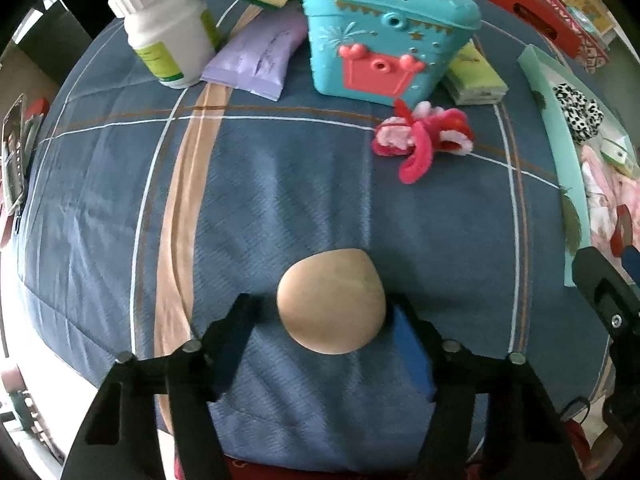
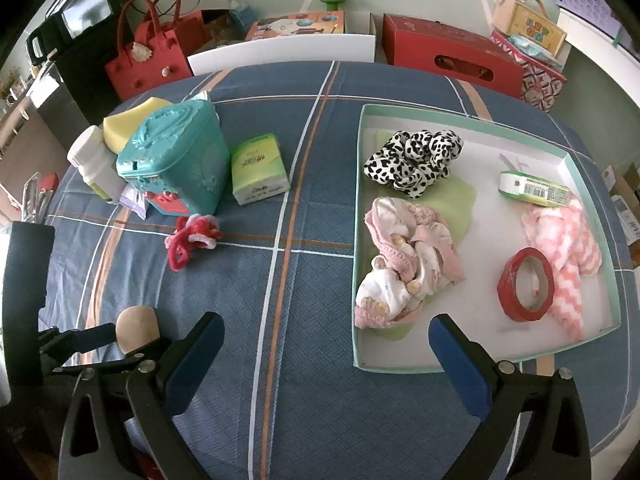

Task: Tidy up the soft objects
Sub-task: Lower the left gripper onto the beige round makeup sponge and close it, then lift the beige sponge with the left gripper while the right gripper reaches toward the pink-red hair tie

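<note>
Tan ball (image 1: pixel 331 300), smooth, matte, slightly egg-shaped, lying on blue plaid cloth (image 1: pixel 280 184) near table's front left corner. Left gripper (image 1: pixel 324 312) straddling it, jaws parted, right pad touching, left pad clear; not yet clamped. Further back toward left edge: fuzzy red-and-pink toy (image 2: pixel 192 238), loose and tangled. Right gripper (image 2: pixel 326 338) wide open, empty, hovering before mint-rimmed tray (image 2: pixel 357 216) holding soft cloths.

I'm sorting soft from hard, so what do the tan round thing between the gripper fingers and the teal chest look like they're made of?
Tan round thing: probably foam or sponge with a matte, smooth skin; no glare, faint seam line. It could be wood; the look leaves that open.
Teal chest: hard moulded plastic, slightly glossy, with crisp raised decorations and a coral clasp.
</note>
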